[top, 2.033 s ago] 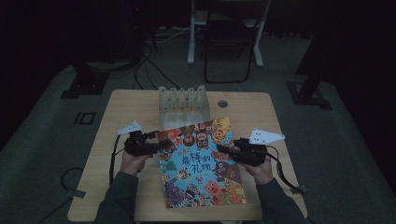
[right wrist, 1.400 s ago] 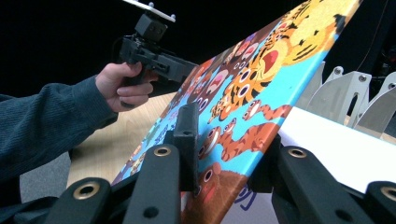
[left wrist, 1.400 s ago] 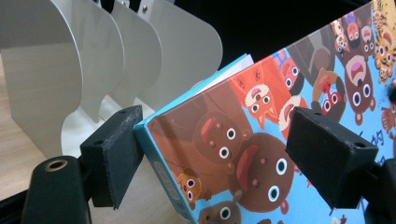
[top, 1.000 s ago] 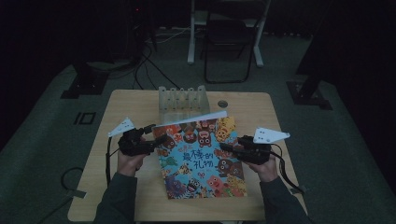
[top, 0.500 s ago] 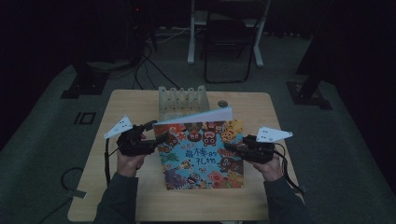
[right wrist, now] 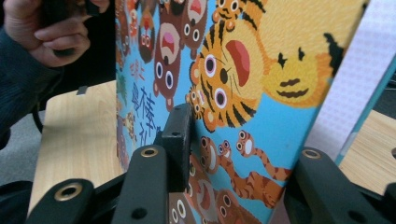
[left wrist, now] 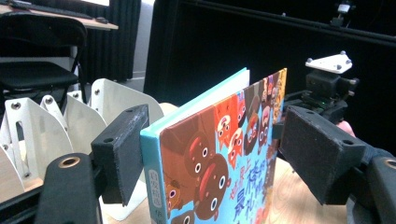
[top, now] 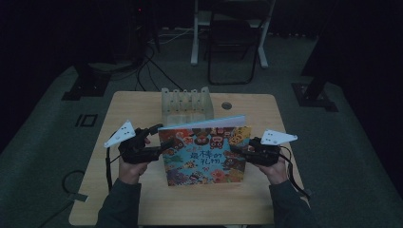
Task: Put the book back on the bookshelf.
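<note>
Tongs on the left (top: 159, 146) straddle the spine edge of the picture book (top: 204, 152), jaws parted, one pad touching its back. The book stands tilted on the counter (top: 142, 199), long axis running across, slotted rack (top: 185, 102) just behind. Right tongs (top: 242, 153) clamp its opposite edge.

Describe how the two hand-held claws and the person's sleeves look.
Both the left claw and the right claw are black, each topped by a pale grey three-cornered plate with small dots. A black cable trails from the left one. Their jaws are flat, dark blocks on arms with brass-ringed holes. The sleeves are dark grey-green.
</note>
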### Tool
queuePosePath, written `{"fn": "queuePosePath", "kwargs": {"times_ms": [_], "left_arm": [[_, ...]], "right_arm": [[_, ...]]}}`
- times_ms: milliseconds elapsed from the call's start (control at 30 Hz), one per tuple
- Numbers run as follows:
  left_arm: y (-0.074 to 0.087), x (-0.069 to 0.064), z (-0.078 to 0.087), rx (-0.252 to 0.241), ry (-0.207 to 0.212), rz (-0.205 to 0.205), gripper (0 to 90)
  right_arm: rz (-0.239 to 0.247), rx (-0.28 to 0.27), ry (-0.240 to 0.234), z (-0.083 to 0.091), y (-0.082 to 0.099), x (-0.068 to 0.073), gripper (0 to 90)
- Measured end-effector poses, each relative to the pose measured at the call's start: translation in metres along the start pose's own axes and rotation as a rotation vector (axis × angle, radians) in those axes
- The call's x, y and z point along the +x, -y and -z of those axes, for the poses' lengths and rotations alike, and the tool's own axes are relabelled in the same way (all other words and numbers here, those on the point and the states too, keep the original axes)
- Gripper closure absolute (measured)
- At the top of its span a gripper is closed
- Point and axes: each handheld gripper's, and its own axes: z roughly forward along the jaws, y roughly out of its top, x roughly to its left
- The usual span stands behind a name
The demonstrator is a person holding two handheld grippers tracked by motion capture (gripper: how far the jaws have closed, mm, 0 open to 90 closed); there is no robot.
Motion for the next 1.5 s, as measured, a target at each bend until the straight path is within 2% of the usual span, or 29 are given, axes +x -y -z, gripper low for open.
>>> {"fn": "queuePosePath", "kwargs": {"times_ms": [167, 400, 467, 567, 833, 1067, 1267, 1500], "left_arm": [[-0.003, -0.005, -0.001, 0.002, -0.001, -0.019, 24.9], [-0.001, -0.011, 0.003, -0.006, 0.000, -0.037, 25.5], [0.001, -0.012, 0.005, -0.018, 0.011, -0.039, 27.9], [0.003, -0.012, 0.007, -0.026, 0.006, -0.066, 33.5], [0.004, -0.013, 0.011, -0.031, 0.005, -0.083, 40.6], [0.007, -0.016, 0.013, -0.038, -0.009, -0.121, 47.8], [0.008, -0.016, 0.014, -0.047, -0.006, -0.128, 49.6], [0.010, -0.017, 0.014, -0.053, -0.007, -0.132, 49.8]], "right_arm": [[0.001, 0.003, 0.031, -0.002, 0.002, -0.003, 60.3], [0.015, 0.003, 0.033, -0.003, 0.002, -0.004, 58.9], [0.024, 0.006, 0.036, -0.001, 0.002, -0.003, 58.2], [0.045, 0.009, 0.049, 0.000, 0.003, 0.000, 56.7], [0.079, 0.012, 0.052, 0.003, 0.004, 0.003, 56.7], [0.074, 0.000, 0.048, 0.008, 0.008, 0.004, 56.0], [0.062, -0.019, 0.069, 0.018, 0.009, 0.001, 55.7], [0.047, -0.052, 0.096, 0.028, 0.007, -0.005, 51.4]]}}
